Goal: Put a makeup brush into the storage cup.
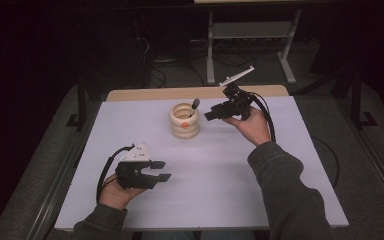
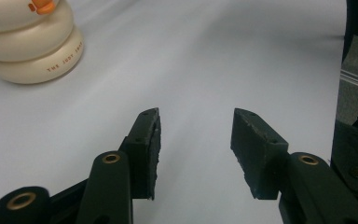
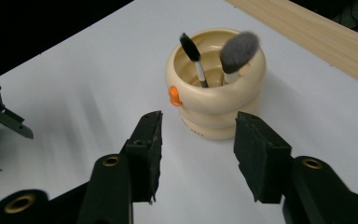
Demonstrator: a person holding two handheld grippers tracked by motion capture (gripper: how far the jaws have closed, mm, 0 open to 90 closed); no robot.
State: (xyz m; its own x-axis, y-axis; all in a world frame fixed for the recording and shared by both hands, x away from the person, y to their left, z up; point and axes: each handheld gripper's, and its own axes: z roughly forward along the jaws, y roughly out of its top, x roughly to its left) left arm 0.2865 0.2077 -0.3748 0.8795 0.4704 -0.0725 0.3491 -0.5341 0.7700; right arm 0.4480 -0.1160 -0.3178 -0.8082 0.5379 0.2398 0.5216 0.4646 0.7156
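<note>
Right gripper (image 1: 211, 115), jaws apart and empty, at 3 o'clock of cream holder (image 1: 184, 121); left gripper (image 1: 163, 170) likewise apart, empty.

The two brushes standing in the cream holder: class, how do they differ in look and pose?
The thin brush has a narrow black head and pale stem; the fluffy brush has a wide, rounded grey head. The thin brush stands at the middle of the cream holder, the fluffy brush against its wall. Both stand head up, clear of the open right gripper.
</note>
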